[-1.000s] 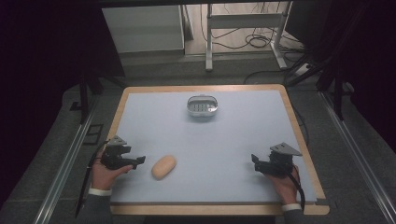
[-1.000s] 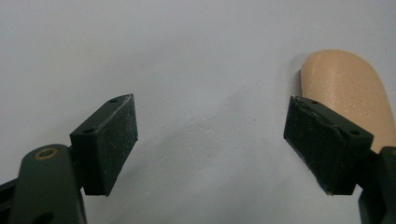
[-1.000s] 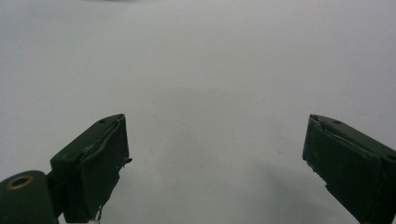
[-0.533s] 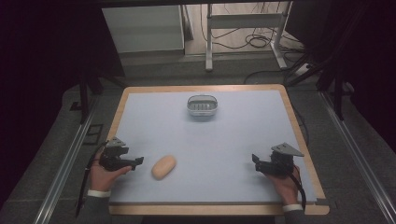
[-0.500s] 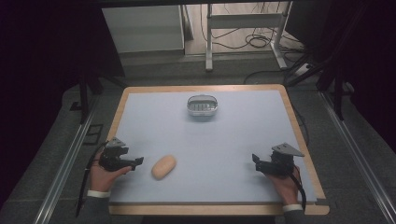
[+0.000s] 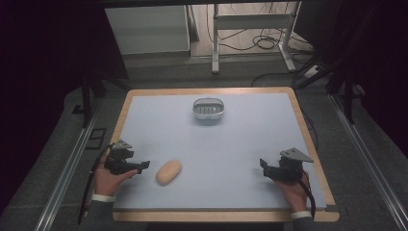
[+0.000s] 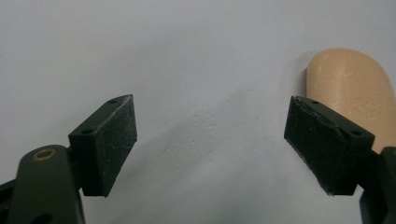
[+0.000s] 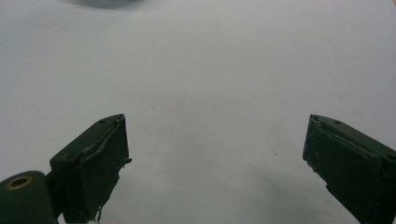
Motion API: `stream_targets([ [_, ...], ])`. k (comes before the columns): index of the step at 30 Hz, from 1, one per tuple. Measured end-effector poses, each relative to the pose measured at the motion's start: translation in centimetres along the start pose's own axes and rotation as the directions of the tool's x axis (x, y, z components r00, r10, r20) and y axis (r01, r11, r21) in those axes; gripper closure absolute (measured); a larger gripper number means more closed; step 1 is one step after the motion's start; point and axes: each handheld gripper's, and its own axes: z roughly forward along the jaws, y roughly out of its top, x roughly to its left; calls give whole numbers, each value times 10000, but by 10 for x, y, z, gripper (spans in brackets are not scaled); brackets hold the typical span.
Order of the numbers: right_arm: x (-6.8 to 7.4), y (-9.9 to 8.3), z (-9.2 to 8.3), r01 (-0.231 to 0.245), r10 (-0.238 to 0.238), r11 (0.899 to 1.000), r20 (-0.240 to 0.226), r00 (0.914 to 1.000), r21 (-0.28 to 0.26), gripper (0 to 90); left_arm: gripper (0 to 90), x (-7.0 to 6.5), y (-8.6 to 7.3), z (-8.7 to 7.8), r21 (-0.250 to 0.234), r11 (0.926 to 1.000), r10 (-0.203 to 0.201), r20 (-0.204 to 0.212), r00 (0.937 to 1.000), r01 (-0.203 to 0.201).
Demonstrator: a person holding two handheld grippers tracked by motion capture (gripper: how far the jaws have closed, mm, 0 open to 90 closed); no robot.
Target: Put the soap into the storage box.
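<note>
A tan, potato-shaped object [image 6: 169, 172] lies on the pale blue table mat [image 6: 216, 144] near the front left. My left gripper [image 6: 142, 166] rests just to its left, open, its tips a short way from it. In the left gripper view the tan object [image 7: 357, 91] sits behind the right pad [image 7: 327, 149], outside the gap, and my left gripper [image 7: 210, 140] holds nothing. My right gripper [image 6: 262, 166] rests open at the front right, and in the right gripper view my right gripper [image 8: 215, 158] has bare mat between its jaws.
A small grey oval bowl [image 6: 209, 109] stands at the back middle of the mat. The wooden table rim [image 6: 315, 144] frames the mat. Beyond the table are a white cabinet [image 6: 146, 29], a metal stand [image 6: 250, 24] and floor cables.
</note>
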Motion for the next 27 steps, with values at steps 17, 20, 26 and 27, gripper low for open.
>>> stream_targets([
  [17,2,0,0,145,-145,9999,122,9998,-26,67,168,-18,28,-11,617,9951,753,251,9968,-767],
  [20,2,0,0,155,-155,9999,131,9998,-18,67,169,-22,30,-11,712,9932,902,331,9954,-924],
  [26,2,0,0,144,-144,9999,176,9997,-40,67,168,-31,36,-9,911,9884,1181,462,9919,-1219],
  [27,2,0,0,141,-141,9999,169,9998,-38,67,168,-33,37,-9,937,9874,1231,485,9912,-1272],
])
